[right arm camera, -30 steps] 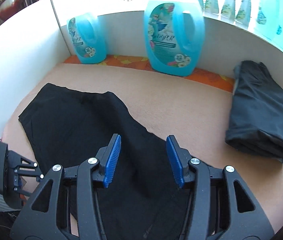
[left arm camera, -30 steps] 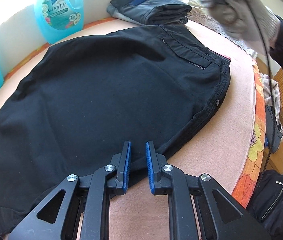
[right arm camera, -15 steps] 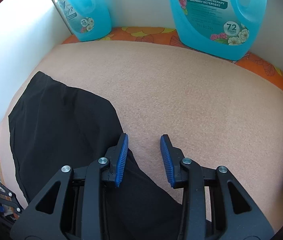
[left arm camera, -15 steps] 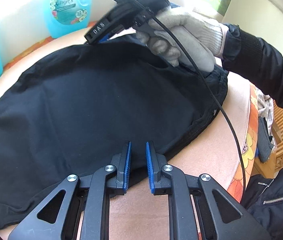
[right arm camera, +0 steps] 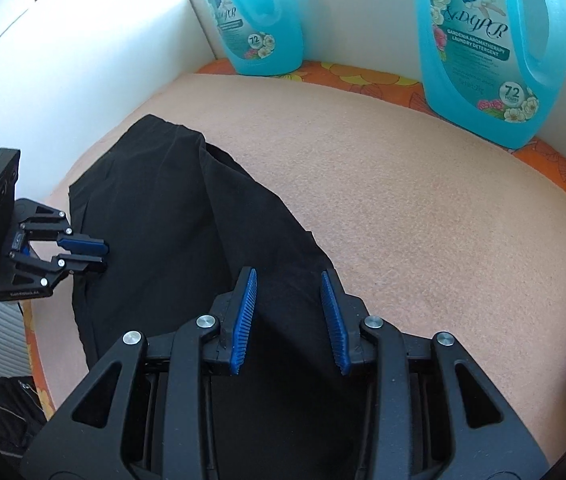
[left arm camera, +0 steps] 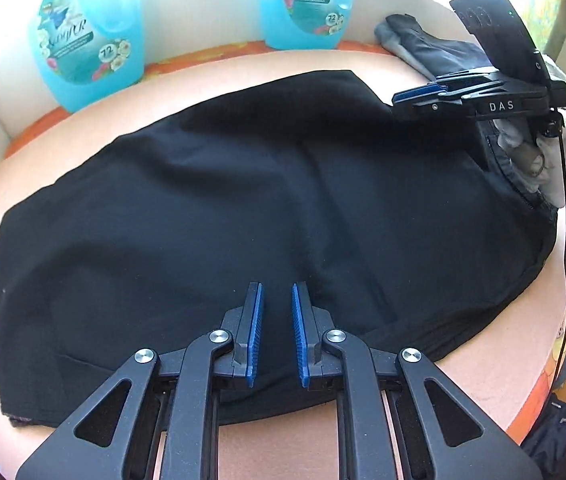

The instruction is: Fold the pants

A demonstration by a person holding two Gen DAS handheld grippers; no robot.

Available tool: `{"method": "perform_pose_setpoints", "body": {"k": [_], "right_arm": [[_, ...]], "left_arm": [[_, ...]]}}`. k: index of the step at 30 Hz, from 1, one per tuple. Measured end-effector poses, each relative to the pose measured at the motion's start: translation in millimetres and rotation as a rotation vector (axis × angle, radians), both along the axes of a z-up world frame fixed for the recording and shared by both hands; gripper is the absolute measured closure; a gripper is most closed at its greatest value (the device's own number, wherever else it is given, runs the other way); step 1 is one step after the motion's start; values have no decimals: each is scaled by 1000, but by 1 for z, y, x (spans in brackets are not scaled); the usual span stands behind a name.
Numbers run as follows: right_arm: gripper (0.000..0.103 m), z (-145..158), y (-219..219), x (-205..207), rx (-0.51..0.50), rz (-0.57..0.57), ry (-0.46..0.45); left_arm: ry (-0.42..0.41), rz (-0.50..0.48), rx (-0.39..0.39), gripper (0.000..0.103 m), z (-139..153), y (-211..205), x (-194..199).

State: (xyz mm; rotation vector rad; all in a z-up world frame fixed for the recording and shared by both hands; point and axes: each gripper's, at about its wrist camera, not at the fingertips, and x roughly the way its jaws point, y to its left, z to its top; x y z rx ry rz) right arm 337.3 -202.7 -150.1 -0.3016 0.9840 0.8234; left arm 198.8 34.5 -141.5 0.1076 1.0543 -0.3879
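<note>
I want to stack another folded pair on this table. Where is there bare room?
The peach tabletop is bare between the black pants and the two detergent bottles. In the left wrist view, folded clothes fill the far right corner, and only a thin strip stays bare along the near edge.

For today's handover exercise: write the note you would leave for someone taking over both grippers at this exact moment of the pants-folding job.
Left gripper: slightly open, holding nothing, over the near edge of the black cotton pants.
Right gripper: open, empty, over the pants' far edge.
The pants lie flat on the pale pink padded table, apparently already folded leg on leg. A dark grey folded garment sits at the back, beside two blue detergent jugs.
Left to do: grip the pants, fold them across, then stack them.
</note>
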Motion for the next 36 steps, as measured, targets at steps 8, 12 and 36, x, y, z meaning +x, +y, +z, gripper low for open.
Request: {"method": "perform_pose_setpoints", "body": {"k": [8,12,36], "right_arm": [[39,-16,3,21,-119,-75,-87],[49,-19,-4,25,-45,-67,-15],[98,23,10,-1,62,-63,-204]], "left_arm": [[-19,-9,19,90,-2,-4,1],[-20,-13,16,90,-1,-3,-1],[-32,-15,-5,90,-1,-2,1]]}}
